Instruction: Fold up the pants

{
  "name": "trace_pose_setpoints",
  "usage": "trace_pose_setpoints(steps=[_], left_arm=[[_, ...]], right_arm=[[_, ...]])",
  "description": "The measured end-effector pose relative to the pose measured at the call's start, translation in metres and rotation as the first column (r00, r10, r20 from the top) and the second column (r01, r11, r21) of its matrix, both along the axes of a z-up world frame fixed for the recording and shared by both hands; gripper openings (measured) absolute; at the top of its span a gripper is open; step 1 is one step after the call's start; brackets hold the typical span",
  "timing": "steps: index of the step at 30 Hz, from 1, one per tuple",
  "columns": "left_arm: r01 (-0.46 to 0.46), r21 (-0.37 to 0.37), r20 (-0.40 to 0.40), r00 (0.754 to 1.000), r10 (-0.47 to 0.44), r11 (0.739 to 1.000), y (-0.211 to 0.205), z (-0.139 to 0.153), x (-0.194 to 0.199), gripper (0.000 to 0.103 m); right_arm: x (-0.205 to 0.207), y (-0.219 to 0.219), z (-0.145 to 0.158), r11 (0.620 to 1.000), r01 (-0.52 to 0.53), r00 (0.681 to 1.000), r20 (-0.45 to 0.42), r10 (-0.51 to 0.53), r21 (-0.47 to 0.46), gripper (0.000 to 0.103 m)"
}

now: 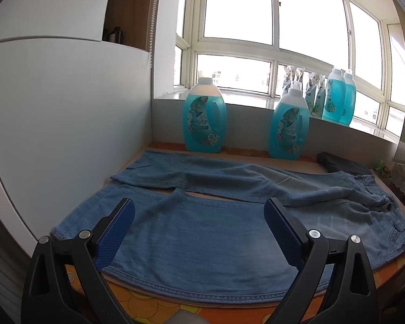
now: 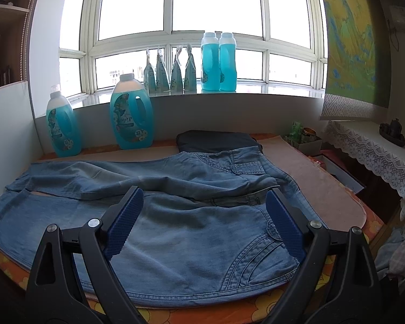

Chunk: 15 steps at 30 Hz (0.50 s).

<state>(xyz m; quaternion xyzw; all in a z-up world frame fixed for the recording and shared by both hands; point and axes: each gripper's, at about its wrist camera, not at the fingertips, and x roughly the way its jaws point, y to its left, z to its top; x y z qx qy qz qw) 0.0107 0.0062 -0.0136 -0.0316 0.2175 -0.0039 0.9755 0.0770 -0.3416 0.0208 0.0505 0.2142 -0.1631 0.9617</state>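
A pair of blue denim pants (image 1: 202, 237) lies spread flat on the table, legs to the left and waist to the right. The near leg lies along the table's front edge, and the far leg (image 1: 202, 178) lies behind it. My left gripper (image 1: 199, 210) is open and empty, hovering over the near leg. In the right wrist view the pants (image 2: 191, 232) show their waist and stitched pocket (image 2: 259, 253). My right gripper (image 2: 205, 202) is open and empty above the hip area.
Two blue detergent bottles (image 1: 204, 116) (image 1: 289, 127) stand at the table's back edge by the wall. More bottles (image 2: 218, 62) and pouches stand on the windowsill. A dark folded garment (image 2: 216, 140) lies behind the waist. A lace-covered shelf (image 2: 370, 145) and boxes stand to the right.
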Motion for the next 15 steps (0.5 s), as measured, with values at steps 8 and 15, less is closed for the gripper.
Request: trace_pose_setpoints(steps=[8, 15], left_arm=[[0.004, 0.001, -0.003, 1.0, -0.004, 1.0, -0.0013, 0.0002, -0.0003, 0.097], [0.003, 0.004, -0.004, 1.0, -0.003, 1.0, -0.0031, 0.0013, -0.0002, 0.097]], right_arm=[[0.0005, -0.0004, -0.0007, 1.0, -0.001, 1.0, -0.002, 0.001, 0.001, 0.094], [0.0009, -0.0008, -0.0007, 1.0, -0.004, 1.0, -0.002, 0.004, 0.001, 0.094]])
